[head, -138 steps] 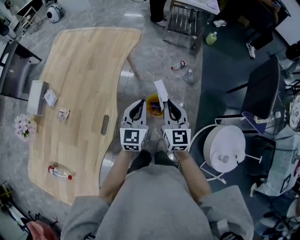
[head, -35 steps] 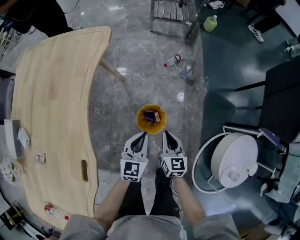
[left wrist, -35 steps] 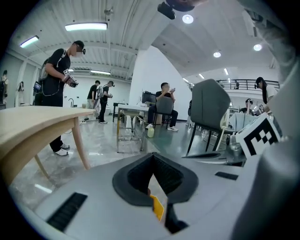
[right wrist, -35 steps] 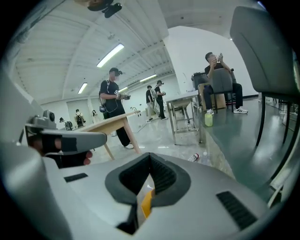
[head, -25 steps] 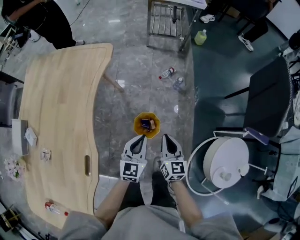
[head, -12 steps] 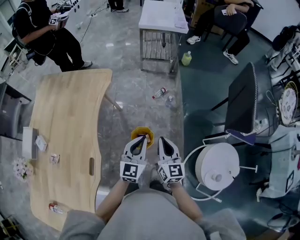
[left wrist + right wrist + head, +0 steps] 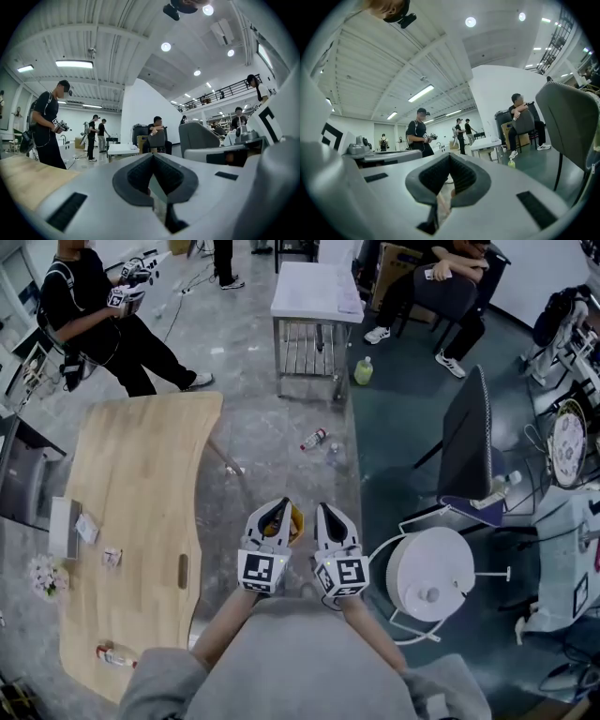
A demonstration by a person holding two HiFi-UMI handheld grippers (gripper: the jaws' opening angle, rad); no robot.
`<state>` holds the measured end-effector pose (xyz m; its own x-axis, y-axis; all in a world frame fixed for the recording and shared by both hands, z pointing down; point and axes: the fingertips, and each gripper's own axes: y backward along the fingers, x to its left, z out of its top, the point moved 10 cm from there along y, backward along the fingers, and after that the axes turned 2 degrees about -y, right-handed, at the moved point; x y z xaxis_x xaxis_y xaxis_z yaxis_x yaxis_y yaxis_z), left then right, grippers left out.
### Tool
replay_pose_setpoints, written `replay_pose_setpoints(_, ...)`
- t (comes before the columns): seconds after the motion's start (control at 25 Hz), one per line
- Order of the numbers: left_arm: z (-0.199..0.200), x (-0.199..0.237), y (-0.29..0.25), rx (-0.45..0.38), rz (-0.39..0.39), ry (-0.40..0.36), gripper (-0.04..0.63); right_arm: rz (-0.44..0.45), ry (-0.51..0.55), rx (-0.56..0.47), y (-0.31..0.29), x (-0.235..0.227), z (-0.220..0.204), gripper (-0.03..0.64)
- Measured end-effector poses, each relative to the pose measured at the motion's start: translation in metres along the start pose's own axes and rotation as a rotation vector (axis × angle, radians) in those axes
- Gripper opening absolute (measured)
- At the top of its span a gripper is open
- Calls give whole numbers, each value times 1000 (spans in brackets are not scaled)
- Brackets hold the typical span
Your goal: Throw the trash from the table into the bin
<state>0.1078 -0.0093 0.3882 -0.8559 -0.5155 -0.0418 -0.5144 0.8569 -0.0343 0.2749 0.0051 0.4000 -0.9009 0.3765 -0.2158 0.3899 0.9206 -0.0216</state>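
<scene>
Lying on table (image 7: 141,484): clear bottle (image 7: 114,655), red accents; two small packets (image 7: 87,529).

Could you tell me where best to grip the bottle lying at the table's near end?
Probably its mid-body, from straight above: the bottle lies on its side on the table, so fingers can close across its narrow width.
</scene>
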Motion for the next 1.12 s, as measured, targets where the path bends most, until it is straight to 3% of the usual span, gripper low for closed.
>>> replay_pose_setpoints(0.24, 13, -11, 7, -27, 63, -18, 5, 76, -1, -19, 3, -2, 11, 3)
replay_pose_setpoints(0.56, 8, -18, 68, 8, 309, -14, 5, 315, -5, 35, 0, 25, 1, 3)
replay_pose_setpoints(0.92, -2, 3, 185, 68, 645, -8, 5, 631, -27, 134, -4, 125, -30, 3)
replay_pose_setpoints(1.12, -6, 21, 246, 81, 789, 16, 5, 757, -22, 178, -5, 188, -43, 3)
